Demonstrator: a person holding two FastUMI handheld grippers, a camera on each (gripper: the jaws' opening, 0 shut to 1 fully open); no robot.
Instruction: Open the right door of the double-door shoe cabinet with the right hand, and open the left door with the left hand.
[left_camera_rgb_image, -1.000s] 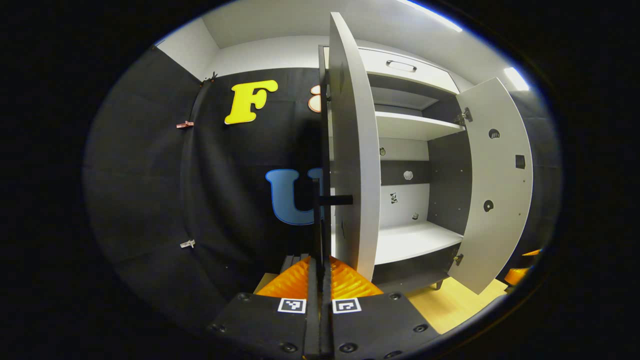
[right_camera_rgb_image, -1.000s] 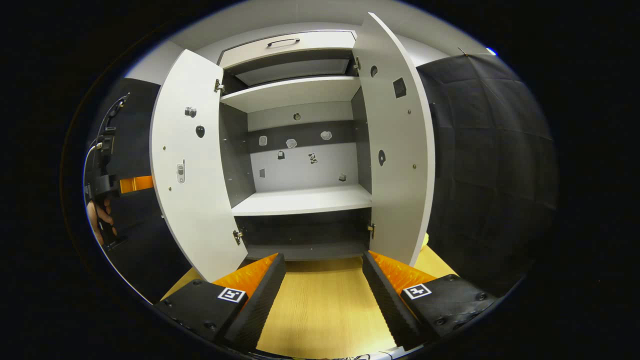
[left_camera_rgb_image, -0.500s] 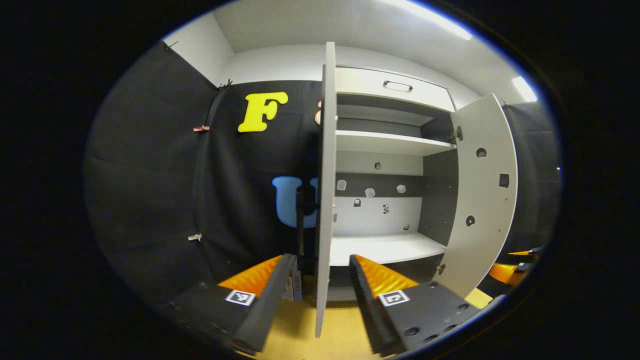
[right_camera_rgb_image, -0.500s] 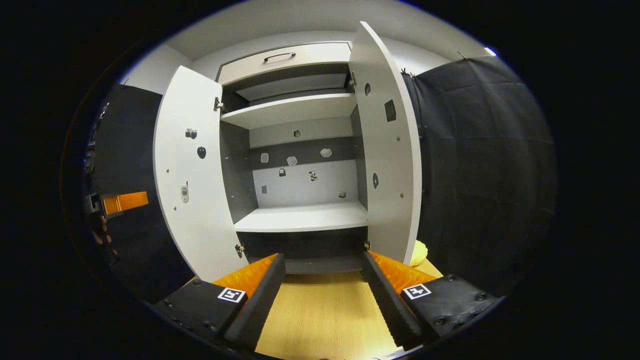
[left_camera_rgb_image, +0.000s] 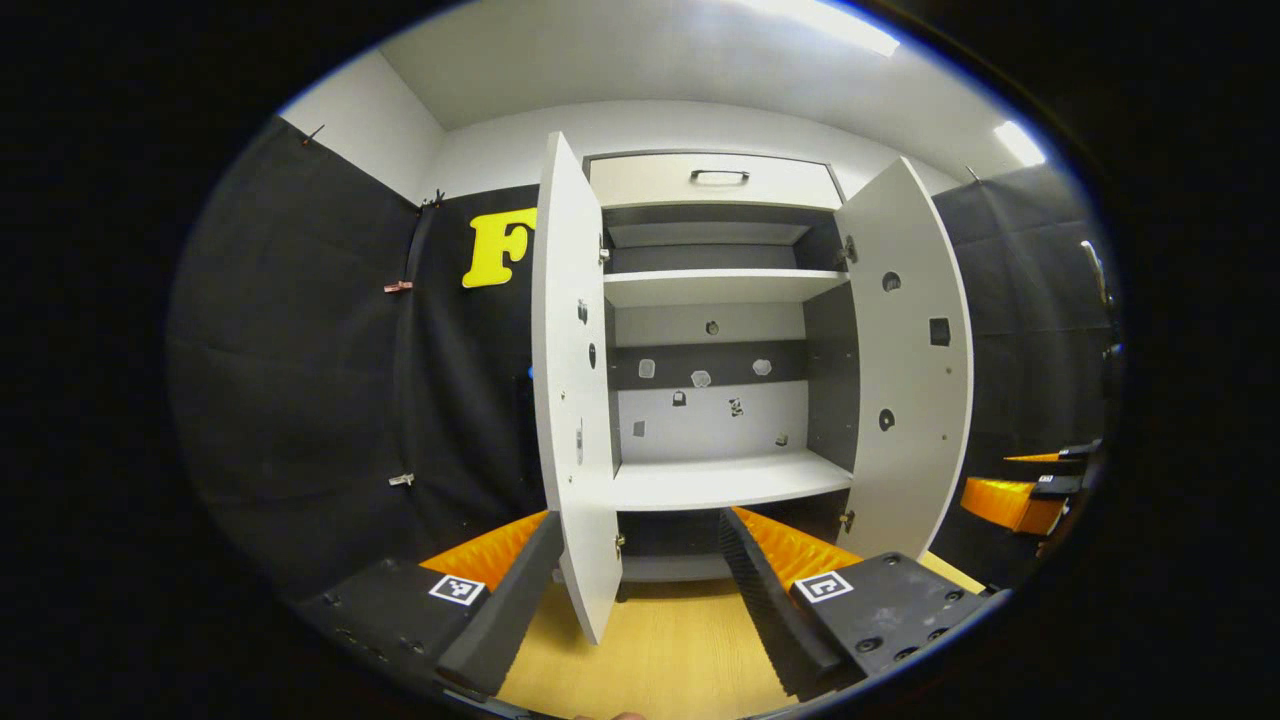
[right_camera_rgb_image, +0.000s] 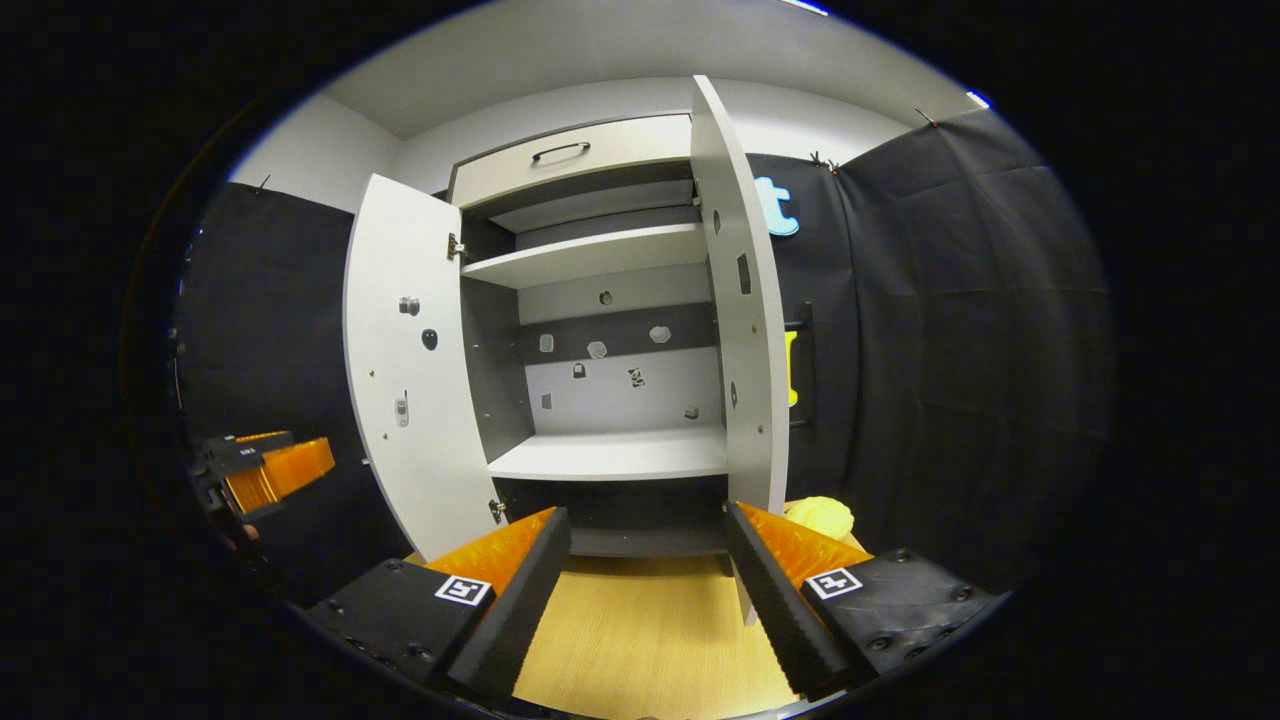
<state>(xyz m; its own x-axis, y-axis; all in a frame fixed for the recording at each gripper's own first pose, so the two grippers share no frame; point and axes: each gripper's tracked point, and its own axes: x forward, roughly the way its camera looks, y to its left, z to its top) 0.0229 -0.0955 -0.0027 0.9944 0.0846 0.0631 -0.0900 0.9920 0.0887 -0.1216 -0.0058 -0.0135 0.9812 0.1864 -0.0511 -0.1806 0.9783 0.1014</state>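
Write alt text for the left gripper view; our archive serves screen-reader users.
A shoe cabinet stands with both doors swung open, left door and right door, showing bare shelves. The left gripper is open in front, holding nothing.

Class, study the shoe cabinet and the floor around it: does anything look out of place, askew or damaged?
Nothing looks damaged or askew. The left door and right door both stand open and hang straight on the cabinet. The one stray thing is a yellow object on the floor behind the right door; I cannot tell what it is.
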